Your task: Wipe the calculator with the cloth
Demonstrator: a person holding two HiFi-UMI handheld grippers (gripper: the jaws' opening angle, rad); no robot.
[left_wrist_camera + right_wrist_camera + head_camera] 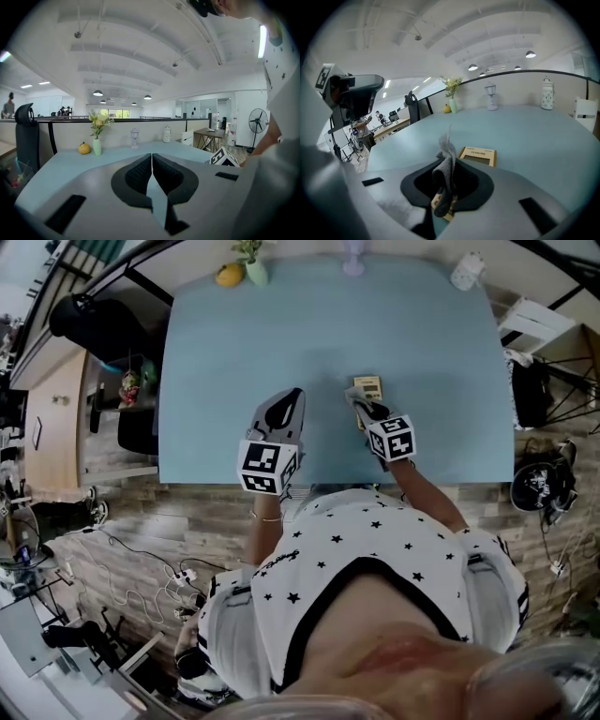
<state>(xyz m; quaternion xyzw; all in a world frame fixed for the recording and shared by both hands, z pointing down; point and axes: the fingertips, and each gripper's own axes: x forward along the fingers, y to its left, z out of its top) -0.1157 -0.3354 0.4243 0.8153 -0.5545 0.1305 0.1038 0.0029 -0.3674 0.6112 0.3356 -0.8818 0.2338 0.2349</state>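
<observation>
Grey cloth hangs crumpled, pinched between the 2 jaws of the right gripper, just above a flat, tan-framed calculator lying on the pale blue table. Its darker panel may be a display. Beside it, the left gripper hovers with jaws pressed together, holding nothing.

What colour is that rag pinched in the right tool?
Grey; the cloth shows best in the right gripper view.

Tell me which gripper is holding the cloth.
The right gripper: a grey cloth is pinched between its jaws, by the calculator. The left gripper has its jaws together on nothing.
</observation>
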